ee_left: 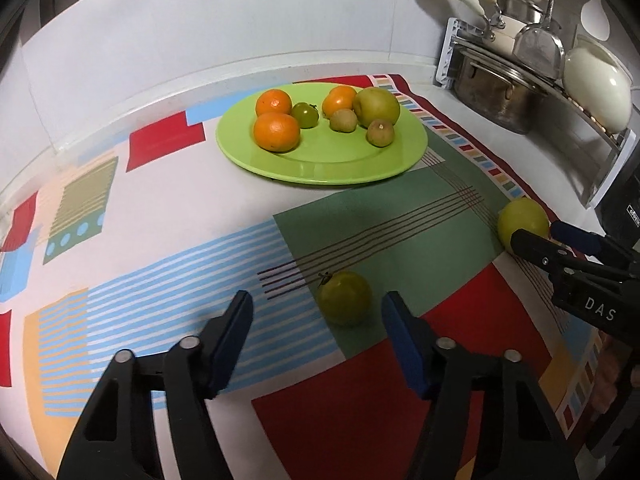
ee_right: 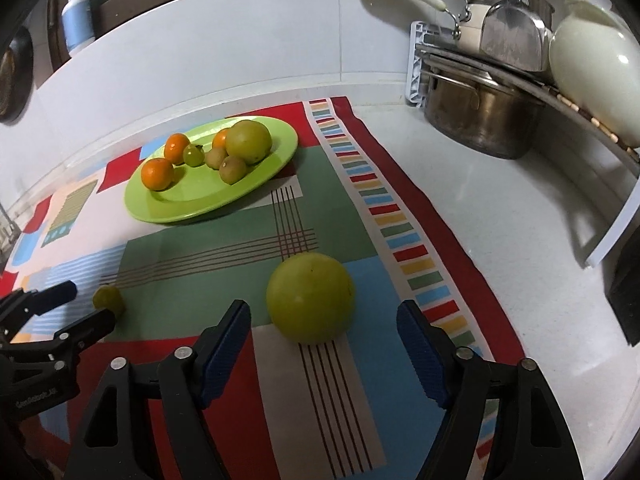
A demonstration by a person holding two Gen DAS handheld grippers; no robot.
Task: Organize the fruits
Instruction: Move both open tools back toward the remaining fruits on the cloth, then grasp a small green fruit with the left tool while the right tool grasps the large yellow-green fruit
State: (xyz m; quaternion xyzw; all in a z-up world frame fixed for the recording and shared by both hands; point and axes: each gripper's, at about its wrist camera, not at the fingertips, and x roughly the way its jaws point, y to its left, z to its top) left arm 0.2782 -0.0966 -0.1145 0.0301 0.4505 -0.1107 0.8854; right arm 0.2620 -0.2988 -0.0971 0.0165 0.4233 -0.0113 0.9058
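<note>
left gripper (ee_left: 316,308) spread, small green tomato (ee_left: 345,298) just ahead between its fingertips, on the cloth; judged light, soft-skinned, prone to roll, so pinch gently across its middle | right gripper (ee_right: 322,318) spread, large green fruit (ee_right: 310,297) just ahead between the tips; judged heavier, smooth, slippery | green plate (ee_left: 320,168) far ahead; rear fruits there partly hidden

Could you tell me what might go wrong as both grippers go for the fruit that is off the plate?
The left gripper and right gripper are both open around round fruit: the small green tomato and the large green fruit. Either could roll off when the fingers close. The green plate already holds seven pieces at its back, so a hard drop might knock them.
</note>
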